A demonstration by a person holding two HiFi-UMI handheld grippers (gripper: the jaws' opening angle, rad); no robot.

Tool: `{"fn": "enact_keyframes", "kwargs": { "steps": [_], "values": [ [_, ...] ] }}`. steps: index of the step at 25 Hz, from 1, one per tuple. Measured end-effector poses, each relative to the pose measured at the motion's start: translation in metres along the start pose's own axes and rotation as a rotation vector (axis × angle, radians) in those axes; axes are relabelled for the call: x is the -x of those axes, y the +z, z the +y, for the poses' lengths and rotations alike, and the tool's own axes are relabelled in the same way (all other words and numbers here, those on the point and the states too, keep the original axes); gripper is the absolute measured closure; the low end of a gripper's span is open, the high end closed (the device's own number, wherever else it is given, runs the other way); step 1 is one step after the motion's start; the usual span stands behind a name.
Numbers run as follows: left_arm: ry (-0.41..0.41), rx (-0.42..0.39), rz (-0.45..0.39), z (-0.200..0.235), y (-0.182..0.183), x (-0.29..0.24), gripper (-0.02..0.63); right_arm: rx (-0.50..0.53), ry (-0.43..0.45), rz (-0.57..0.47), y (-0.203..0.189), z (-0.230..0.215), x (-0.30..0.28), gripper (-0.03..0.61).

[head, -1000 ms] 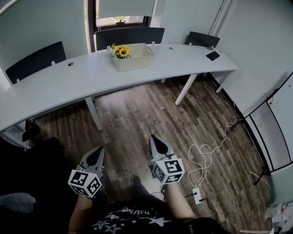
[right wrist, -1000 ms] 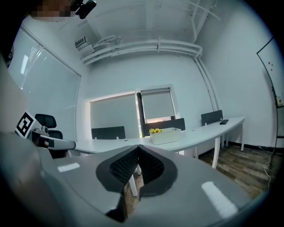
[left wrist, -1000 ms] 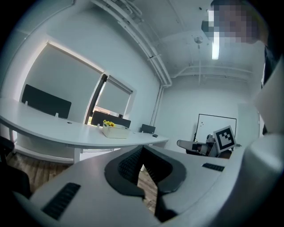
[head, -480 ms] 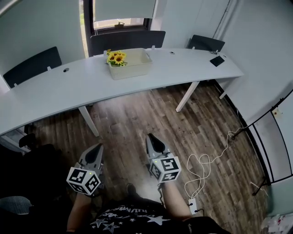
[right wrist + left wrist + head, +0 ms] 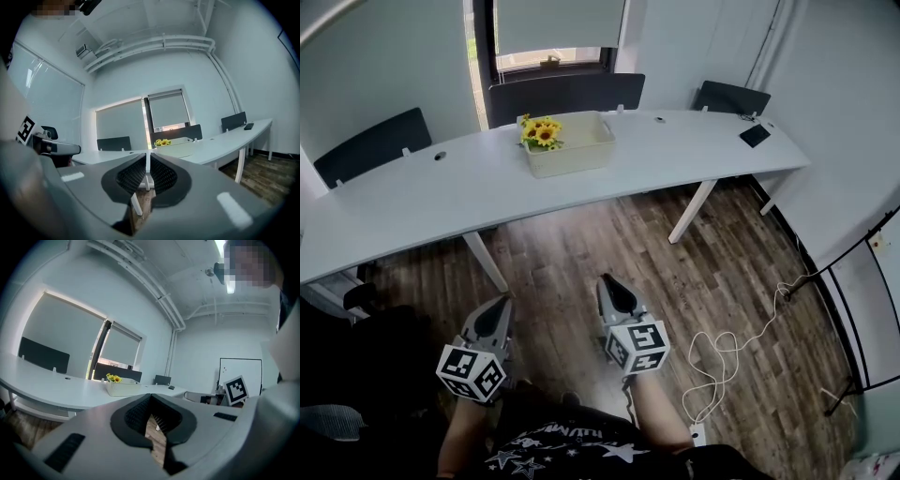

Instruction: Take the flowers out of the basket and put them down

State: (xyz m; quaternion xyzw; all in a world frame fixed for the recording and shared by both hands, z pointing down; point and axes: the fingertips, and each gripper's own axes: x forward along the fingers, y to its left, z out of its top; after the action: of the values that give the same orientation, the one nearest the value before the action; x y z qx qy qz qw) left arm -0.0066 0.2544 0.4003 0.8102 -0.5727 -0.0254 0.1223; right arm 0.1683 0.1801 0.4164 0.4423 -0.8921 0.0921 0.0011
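A cream basket stands on the long white curved table, far ahead of me. Yellow sunflowers stick up from its left end. The basket and flowers look small and distant in the left gripper view, and the same holds for the basket and flowers in the right gripper view. My left gripper and right gripper hang low over the wooden floor, close to my body. Both are shut with nothing in them.
Dark chairs stand behind the table. A black phone lies near the table's right end. A white cable and a power strip lie on the floor at the right. Table legs reach the floor ahead.
The view has shifted a little: the table and basket sit slightly lower and more to the right than half a second ago. Both grippers stay shut and low.
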Motion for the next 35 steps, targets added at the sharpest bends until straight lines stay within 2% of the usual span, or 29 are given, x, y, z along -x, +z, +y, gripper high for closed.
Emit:
{"fn": "enact_keyframes", "kwargs": {
  "steps": [5,13,22,35],
  "values": [
    [-0.015,0.016,0.007,0.011,-0.004,-0.024,0.604,-0.002,-0.008,0.03,-0.009,-0.011,-0.013,0.575],
    [-0.069,0.028,-0.001,0.038,0.008,-0.081,0.604,0.006,-0.068,0.037,0.0,-0.042,-0.051,0.575],
    [-0.084,0.037,0.0,0.107,0.027,-0.138,0.604,0.018,-0.033,0.028,0.017,-0.041,-0.146,0.575],
    [-0.111,0.082,0.009,0.199,0.041,-0.212,0.604,0.055,-0.089,0.039,0.03,-0.052,-0.253,0.575]
  ]
}}
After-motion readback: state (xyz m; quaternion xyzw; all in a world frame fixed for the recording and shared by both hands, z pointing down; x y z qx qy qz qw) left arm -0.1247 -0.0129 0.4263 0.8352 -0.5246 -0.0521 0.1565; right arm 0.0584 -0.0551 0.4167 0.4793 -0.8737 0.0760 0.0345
